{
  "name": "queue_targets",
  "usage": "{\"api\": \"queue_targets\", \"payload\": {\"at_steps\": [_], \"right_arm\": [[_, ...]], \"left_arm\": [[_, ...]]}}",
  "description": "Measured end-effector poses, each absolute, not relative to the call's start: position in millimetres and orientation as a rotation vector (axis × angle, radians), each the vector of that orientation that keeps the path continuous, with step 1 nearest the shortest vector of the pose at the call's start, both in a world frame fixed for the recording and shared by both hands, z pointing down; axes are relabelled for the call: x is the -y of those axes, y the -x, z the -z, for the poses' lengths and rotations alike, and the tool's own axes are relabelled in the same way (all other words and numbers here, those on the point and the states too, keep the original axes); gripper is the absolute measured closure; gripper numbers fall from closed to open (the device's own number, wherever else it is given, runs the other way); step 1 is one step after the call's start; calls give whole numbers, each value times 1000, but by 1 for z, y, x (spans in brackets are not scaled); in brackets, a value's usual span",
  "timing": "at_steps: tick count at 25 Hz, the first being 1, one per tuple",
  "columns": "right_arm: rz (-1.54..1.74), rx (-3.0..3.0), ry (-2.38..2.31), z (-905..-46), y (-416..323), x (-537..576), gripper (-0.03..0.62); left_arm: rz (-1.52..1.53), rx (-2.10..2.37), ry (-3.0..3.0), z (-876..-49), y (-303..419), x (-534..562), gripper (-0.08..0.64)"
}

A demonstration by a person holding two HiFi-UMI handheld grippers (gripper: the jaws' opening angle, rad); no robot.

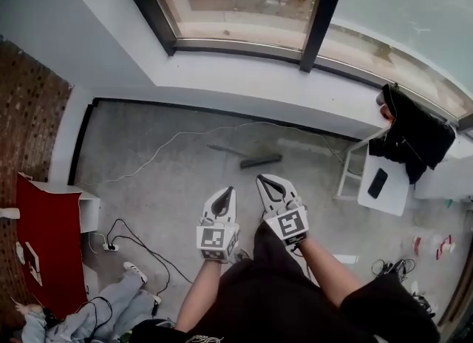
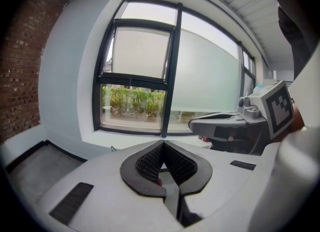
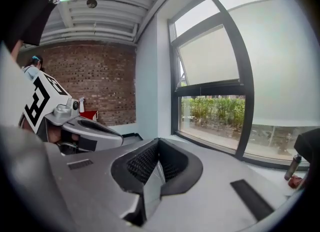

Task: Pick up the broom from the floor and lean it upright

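- My left gripper (image 1: 228,193) is held up over the floor (image 1: 162,182), jaws pressed together on nothing.
- The broom (image 1: 255,161) lies flat near the floor's far edge, below the window (image 1: 236,9).
- My right gripper (image 1: 264,182), just beside the left, is likewise closed and empty.

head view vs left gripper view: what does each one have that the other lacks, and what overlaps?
Only head view: the broom lying on the floor near the window wall, clear of both grippers; a white cable; a red cabinet; a phone on the white table; a black jacket.
Only left gripper view: green shrubs outside.
Both: the window, the brick wall, and the left gripper and right gripper, each shut and empty.
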State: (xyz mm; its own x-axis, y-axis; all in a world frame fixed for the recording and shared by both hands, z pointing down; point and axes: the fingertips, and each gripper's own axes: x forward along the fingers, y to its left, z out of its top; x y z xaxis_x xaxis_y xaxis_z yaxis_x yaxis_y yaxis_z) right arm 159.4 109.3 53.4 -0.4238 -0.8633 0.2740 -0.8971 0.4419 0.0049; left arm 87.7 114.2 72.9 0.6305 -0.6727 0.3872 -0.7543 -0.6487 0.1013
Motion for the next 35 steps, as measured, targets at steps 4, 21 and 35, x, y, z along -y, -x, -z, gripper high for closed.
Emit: {"api": "queue_targets", "payload": {"at_steps": [4, 21, 35], "right_arm": [[-72, 2425, -1628, -20, -161, -150, 584], [0, 2333, -1912, 50, -184, -302, 584], [61, 2417, -1829, 69, -234, -334, 584]], "left_arm": [[-381, 1141, -2672, -47, -84, -147, 558], [-228, 1129, -2805, 18, -94, -275, 557], [-188, 1171, -2844, 48, -166, -314, 557]]}}
